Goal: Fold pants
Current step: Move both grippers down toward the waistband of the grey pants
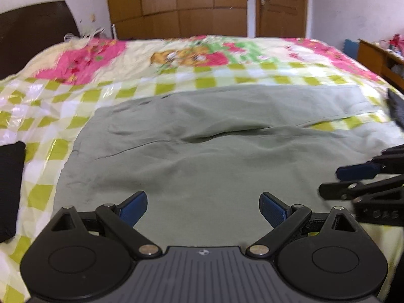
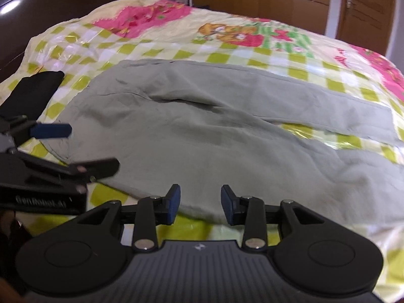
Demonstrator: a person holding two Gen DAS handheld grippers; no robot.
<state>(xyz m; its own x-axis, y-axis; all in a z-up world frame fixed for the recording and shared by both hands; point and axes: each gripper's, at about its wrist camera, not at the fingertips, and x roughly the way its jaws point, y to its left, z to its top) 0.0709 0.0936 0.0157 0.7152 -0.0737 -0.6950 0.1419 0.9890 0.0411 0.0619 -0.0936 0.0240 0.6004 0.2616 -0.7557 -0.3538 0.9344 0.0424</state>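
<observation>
Grey-green pants (image 1: 202, 146) lie spread flat on the bed, waist to the left and two legs running right; they also show in the right wrist view (image 2: 202, 136). My left gripper (image 1: 203, 208) is open wide and empty, hovering over the near part of the pants. My right gripper (image 2: 200, 203) is open and empty, above the near edge of the pants. The right gripper shows at the right edge of the left wrist view (image 1: 358, 179). The left gripper shows at the left of the right wrist view (image 2: 75, 146).
The bed has a checked yellow-green and pink cover (image 1: 126, 58) under a glossy plastic sheet. A black cloth (image 1: 10, 184) lies at the left edge. A dark headboard (image 1: 35, 30), wooden wardrobe (image 1: 176, 5), door (image 1: 280, 5) and a side cabinet (image 1: 378, 55) surround the bed.
</observation>
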